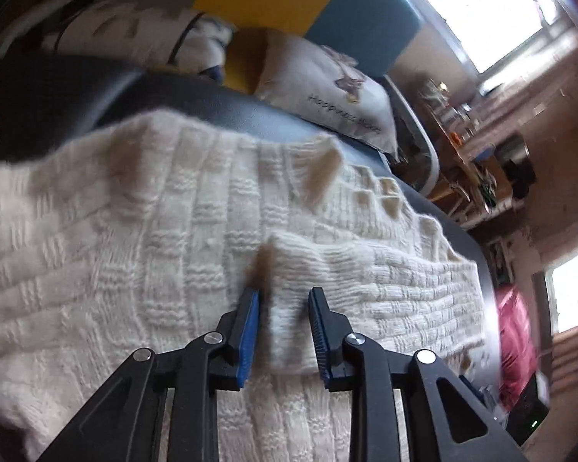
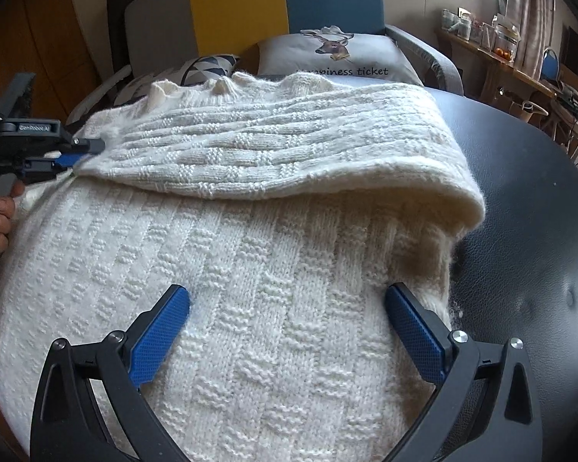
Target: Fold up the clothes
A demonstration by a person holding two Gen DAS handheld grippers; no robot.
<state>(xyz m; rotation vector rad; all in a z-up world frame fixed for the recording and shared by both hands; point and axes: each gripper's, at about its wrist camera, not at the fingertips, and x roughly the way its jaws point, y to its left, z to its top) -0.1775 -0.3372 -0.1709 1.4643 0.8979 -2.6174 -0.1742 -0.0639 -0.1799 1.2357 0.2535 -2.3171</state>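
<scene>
Blue-padded fingers of my right gripper (image 2: 288,308) fill the bottom of the right wrist view, spread wide apart with nothing between them, hovering over the lower half of the cream knit sweater (image 2: 250,269). That sweater covers most of the frame, lying on a dark leather table (image 2: 520,211), and I can see one part folded across its upper half, the fold's rounded edge at centre right.

At the left edge of that same view I see my left gripper (image 2: 83,152) from the side, its tips at the sweater's edge, with a hand (image 2: 2,211) below it. How far its fingers stand apart I cannot tell from there.

From the left wrist view, that gripper (image 1: 283,296) sits at bottom centre, fingers narrowly apart around a raised ridge of sweater (image 1: 135,231). Whether the pads actually press the wool I cannot tell; the frame is blurred.

Only the right view reads the cushion (image 2: 346,57) at top centre clearly, printed with a deer. Only the left view shows windows (image 1: 481,11) at upper right and a pink bundle (image 1: 514,338) at lower right.
</scene>
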